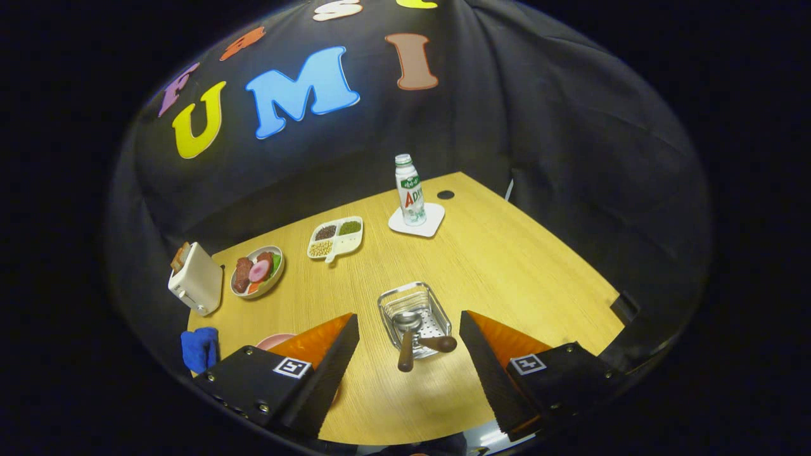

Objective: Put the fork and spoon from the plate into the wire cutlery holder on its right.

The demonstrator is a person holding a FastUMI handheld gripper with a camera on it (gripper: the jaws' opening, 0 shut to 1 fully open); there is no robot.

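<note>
The wire cutlery holder (415,311) stands on the wooden table just ahead of my fingers, in the gap between them. A spoon (406,335) with a brown handle lies in it, bowl inside, handle sticking out over the near rim. A second brown handle, the fork (436,342), rests across the holder's near right corner. A pink plate (274,340) peeks out behind my left finger, mostly hidden. My gripper (409,329) is open, fingers wide apart and holding nothing.
Beyond the holder are a white bottle (410,190) on a white coaster, a divided dish of beans (336,239), a bowl of food (257,271) and a white toaster (196,278). A blue cloth (199,348) lies at the near left table edge.
</note>
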